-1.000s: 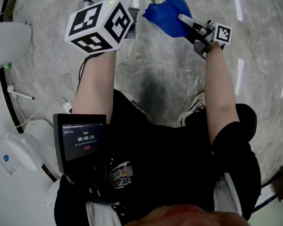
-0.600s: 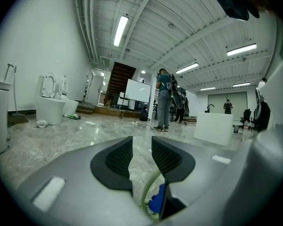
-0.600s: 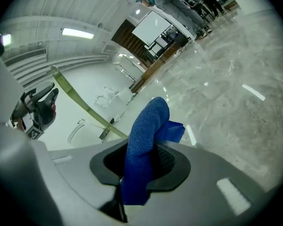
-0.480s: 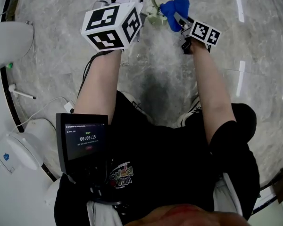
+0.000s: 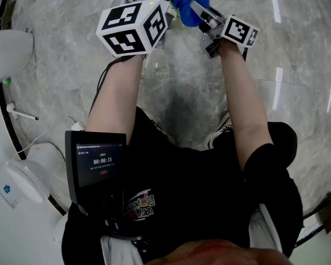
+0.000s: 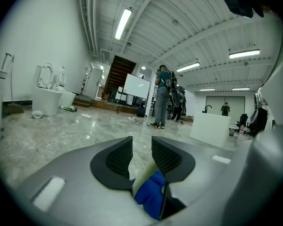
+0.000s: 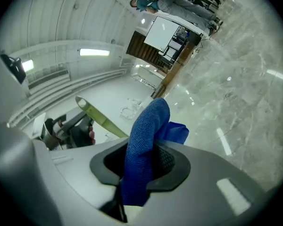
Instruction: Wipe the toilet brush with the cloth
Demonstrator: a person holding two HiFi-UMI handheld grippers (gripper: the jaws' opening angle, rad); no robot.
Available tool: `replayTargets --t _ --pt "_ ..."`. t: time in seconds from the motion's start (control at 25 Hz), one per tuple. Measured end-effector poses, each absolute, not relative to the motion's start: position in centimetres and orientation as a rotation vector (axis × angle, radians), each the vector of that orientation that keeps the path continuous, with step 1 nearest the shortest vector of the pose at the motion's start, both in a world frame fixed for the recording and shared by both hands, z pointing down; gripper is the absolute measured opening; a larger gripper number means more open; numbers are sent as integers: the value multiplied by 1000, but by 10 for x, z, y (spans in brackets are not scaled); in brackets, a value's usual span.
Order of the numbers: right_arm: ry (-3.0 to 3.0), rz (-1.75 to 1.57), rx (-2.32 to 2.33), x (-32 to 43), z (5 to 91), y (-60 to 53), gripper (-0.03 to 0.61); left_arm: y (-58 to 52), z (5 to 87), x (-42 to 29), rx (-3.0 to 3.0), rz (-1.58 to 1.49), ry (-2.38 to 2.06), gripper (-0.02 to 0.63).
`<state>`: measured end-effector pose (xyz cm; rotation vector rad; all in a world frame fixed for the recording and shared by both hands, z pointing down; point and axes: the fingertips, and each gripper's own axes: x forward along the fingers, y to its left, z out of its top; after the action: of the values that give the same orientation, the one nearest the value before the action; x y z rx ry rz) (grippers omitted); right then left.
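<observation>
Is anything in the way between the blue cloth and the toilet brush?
No, nothing visible is in the way. The right hand-held gripper pinches the blue cloth, and the cloth sits right against the pale toilet brush handle, which the left hand-held gripper holds.

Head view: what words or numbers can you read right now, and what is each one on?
"00:00:15": on the screen at the person's chest.
The smaller lines and the red button on that screen: too small to read.
Shirt print: upside down and blurred, unreadable.
Blue sticker at lower left: too small to read.
</observation>
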<state>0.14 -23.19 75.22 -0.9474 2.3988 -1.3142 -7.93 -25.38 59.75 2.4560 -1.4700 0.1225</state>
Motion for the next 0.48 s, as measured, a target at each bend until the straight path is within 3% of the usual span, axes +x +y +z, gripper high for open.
replayTargets --t 0.48 --pt "2133 -1052 -456 31 603 -237 97 -253 597 -77 2456 119 -1454 127"
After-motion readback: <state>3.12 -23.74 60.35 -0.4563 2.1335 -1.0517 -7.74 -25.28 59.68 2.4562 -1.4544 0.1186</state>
